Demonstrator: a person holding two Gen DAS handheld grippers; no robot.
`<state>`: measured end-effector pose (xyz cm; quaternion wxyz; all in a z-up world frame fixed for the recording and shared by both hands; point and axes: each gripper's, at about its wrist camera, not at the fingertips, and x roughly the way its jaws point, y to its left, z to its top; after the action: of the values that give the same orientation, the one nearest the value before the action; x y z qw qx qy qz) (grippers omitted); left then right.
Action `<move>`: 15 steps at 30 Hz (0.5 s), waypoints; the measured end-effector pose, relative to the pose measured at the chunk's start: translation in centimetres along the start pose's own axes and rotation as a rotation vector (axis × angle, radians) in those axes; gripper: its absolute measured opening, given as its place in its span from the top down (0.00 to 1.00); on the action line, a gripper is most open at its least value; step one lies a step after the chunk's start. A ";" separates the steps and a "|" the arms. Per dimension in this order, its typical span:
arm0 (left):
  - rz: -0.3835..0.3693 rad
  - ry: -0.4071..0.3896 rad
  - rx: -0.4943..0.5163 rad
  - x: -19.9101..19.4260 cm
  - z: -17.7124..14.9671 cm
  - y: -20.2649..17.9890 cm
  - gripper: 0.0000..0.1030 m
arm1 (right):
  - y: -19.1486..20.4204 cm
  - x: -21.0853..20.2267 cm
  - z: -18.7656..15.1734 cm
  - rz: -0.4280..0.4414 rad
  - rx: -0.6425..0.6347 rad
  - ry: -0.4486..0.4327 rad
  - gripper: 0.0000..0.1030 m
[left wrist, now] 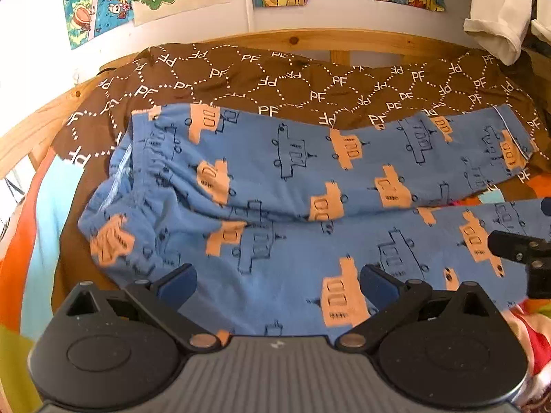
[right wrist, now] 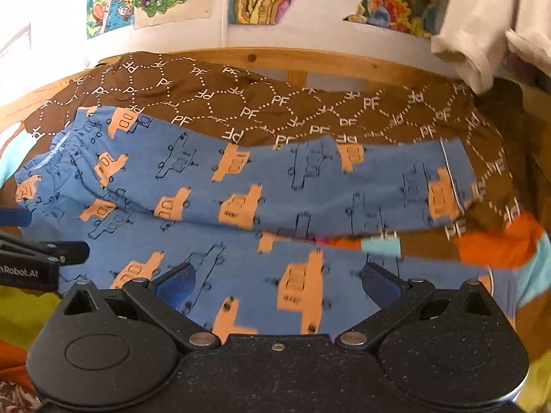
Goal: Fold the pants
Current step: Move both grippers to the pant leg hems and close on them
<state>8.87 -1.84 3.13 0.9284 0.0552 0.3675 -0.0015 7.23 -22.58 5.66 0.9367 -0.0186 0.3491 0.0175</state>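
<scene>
- The pants (left wrist: pixel 275 186) lie spread on the brown blanket (left wrist: pixel 292 79), long axis left to right, waistband at the left and cuffs at the right.
- Left gripper (left wrist: pixel 277 284), jaws apart and empty, hovers over the near leg towards the waistband.
- Right gripper (right wrist: pixel 277 284), likewise released, hovers nearer the cuffs.

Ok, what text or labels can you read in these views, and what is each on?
"PF": white letters repeated all over the brown blanket.
"nRobot.AI": partly cut off, on the left gripper's body, seen in the right wrist view.
Pants: truck prints only, no words.
Wall posters: no readable text.
</scene>
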 end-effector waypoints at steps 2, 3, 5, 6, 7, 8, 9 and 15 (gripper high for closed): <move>0.002 0.007 0.006 0.8 0.6 0.3 0.00 | -0.4 0.7 0.8 0.021 -0.016 0.006 0.01; 0.004 0.010 0.008 1.3 1.0 0.5 0.00 | -0.7 1.0 1.3 0.030 -0.025 0.008 0.01; 0.009 0.023 0.010 2.2 1.7 0.9 0.00 | -1.0 1.8 2.2 0.047 -0.057 0.008 0.01; 0.011 0.032 0.011 2.7 2.2 1.0 0.00 | -1.2 2.4 2.8 0.055 -0.081 0.015 0.01; 0.011 0.042 0.011 3.1 2.7 1.2 0.00 | -1.3 3.1 3.4 0.062 -0.103 0.032 0.01; 0.010 0.051 0.011 3.6 3.1 1.4 0.00 | -1.4 3.6 4.0 0.072 -0.118 0.045 0.01; 0.011 0.063 0.011 4.0 3.7 1.5 0.00 | -1.6 4.2 4.6 0.086 -0.130 0.052 0.01; -0.020 0.151 -0.003 7.2 7.8 3.3 0.00 | -2.0 9.4 8.3 0.151 -0.221 0.147 0.01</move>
<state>19.60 0.87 4.22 0.8980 0.0498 0.4372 -0.0062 19.86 -24.02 5.88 0.8969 -0.0966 0.4129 0.1251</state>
